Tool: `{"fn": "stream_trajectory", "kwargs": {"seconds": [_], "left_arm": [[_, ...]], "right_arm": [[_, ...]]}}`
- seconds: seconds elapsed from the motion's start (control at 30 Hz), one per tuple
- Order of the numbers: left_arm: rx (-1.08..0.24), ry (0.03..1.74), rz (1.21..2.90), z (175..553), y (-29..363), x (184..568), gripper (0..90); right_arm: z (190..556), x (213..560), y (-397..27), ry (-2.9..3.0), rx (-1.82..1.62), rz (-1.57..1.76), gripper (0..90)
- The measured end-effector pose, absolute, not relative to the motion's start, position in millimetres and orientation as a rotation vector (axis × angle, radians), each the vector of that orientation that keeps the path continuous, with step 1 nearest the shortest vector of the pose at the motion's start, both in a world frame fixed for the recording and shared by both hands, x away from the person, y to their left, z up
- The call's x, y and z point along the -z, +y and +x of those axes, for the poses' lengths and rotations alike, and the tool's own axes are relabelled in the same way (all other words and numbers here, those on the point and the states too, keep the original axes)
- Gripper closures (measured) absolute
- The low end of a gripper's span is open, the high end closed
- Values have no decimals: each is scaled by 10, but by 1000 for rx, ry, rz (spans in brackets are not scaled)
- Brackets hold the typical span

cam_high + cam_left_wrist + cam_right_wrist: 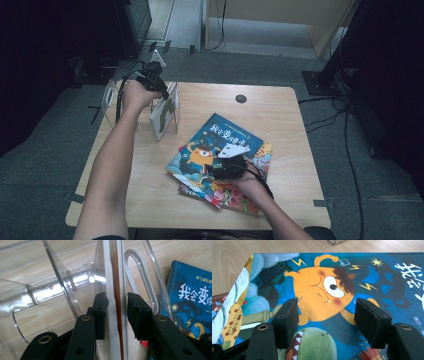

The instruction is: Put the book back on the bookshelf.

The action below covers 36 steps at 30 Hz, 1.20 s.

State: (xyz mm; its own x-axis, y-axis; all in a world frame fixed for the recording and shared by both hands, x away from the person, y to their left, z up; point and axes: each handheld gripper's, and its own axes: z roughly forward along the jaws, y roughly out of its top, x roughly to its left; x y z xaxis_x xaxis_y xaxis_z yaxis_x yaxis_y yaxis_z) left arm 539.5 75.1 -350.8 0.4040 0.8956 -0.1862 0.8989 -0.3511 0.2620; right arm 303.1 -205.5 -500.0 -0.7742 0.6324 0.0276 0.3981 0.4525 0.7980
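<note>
Near the table's [280,200] far-left corner, the left gripper [159,95] meets a book [164,112] standing in a clear rack [111,97]. Its view has the jaws apart, straddling that book. Right gripper [325,323], jaws apart, hovers above the blue book [372,280].

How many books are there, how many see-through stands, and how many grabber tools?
Picture books: 3, namely the blue monster book, the red book under it and the book standing in the rack.
Clear plastic book rack: 1
Black two-jaw grippers: 2, left and right.
Total: 6
</note>
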Motion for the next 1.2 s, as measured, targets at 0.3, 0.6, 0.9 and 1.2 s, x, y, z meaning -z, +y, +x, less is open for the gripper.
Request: {"fn": "stream_trajectory", "kwargs": {"seconds": [0.3,0.6,0.9,1.2], "left_arm": [[10,1533,2301,5344,826,3377,665],[9,1480,2293,5249,864,3248,651],[6,1416,2290,5093,846,3190,640],[-9,1372,2275,4868,892,3166,636]], "right_arm": [[3032,5001,-2055,2432,-1227,885,360],[3032,5002,-2054,2432,-1229,887,361],[3030,5001,-2055,2432,-1227,888,361],[3035,5000,-2065,2432,-1232,889,360]]}}
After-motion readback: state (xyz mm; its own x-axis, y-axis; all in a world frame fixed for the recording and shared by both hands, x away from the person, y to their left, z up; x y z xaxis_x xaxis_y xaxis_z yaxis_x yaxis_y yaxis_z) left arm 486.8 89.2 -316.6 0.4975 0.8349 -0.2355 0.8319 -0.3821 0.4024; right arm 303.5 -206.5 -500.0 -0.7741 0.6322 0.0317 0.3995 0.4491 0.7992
